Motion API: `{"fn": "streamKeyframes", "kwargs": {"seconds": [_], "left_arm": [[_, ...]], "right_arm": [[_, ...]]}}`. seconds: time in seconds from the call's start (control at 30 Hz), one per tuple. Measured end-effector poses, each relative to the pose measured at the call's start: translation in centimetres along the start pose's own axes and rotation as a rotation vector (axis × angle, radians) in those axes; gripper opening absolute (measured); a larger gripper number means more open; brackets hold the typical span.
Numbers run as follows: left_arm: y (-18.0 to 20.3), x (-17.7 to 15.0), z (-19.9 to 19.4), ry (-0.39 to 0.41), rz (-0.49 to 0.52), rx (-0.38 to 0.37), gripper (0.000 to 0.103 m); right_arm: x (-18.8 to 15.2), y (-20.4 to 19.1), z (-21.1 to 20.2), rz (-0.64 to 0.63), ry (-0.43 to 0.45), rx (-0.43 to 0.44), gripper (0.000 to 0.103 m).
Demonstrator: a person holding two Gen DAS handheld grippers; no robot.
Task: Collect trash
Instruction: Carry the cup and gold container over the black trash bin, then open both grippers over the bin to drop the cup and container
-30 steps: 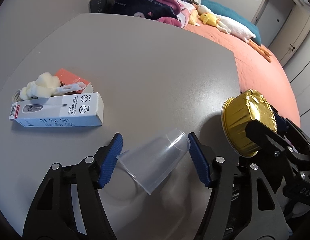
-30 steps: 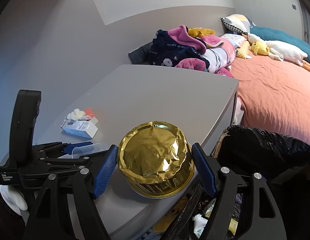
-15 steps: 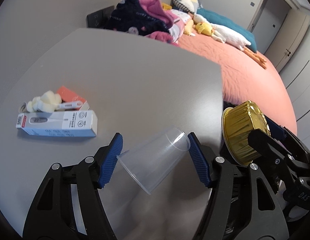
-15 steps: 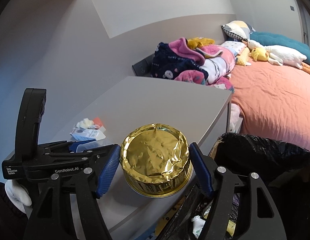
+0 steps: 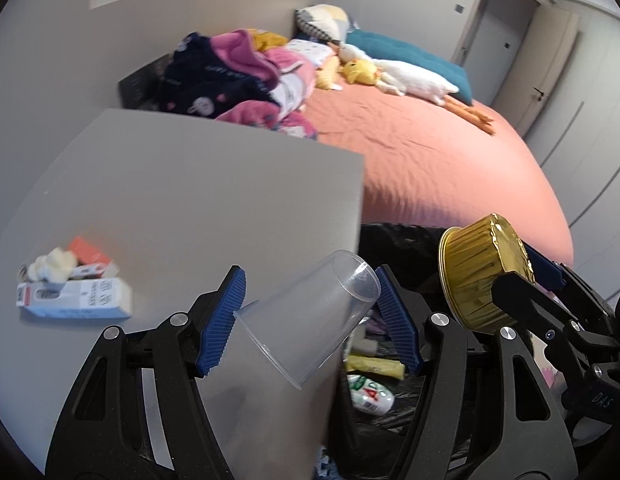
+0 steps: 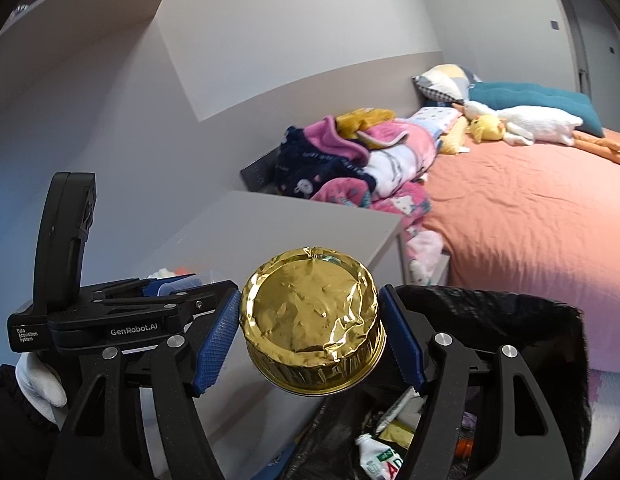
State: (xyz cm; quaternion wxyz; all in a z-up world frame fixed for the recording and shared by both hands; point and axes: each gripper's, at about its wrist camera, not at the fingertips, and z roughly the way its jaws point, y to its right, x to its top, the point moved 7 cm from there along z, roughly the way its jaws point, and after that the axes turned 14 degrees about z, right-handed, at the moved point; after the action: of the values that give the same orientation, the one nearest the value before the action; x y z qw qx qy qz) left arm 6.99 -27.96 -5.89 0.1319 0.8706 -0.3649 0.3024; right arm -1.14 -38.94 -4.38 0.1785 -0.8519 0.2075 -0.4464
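Observation:
My left gripper (image 5: 307,320) is shut on a clear plastic cup (image 5: 310,316), held tilted above the right edge of the grey table (image 5: 189,184). My right gripper (image 6: 310,336) is shut on a gold foil container (image 6: 314,320), seen also as the gold foil container (image 5: 478,272) to the right of the cup in the left wrist view. Both are lifted off the table, over the rim of a black trash bag (image 6: 490,308) beside the table. Inside the bag (image 5: 390,236) lie a squeezed tube (image 6: 380,456) and yellow wrappers (image 5: 374,366).
On the table's left lie a white thermometer box (image 5: 75,302), a wad of white tissue (image 5: 53,266) and an orange packet (image 5: 87,250). A bed with an orange sheet (image 5: 430,160), piled clothes (image 5: 237,76) and plush toys stands behind. A gloved hand (image 6: 41,380) holds the left gripper.
Both grippers have risen and drifted right, off the table toward the trash bag, each still carrying its item. The bag's inside has come into the left wrist view.

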Motion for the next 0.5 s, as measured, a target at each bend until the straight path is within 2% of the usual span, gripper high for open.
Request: {"fn": "streamKeyframes", "kwargs": {"seconds": [0.5], "left_arm": [[8.1,3.1,0.8,0.031,0.136,-0.135,0.065]], "right_arm": [[1.1,5.2,-6.5,0.073,0.114,-0.11,0.071]]}}
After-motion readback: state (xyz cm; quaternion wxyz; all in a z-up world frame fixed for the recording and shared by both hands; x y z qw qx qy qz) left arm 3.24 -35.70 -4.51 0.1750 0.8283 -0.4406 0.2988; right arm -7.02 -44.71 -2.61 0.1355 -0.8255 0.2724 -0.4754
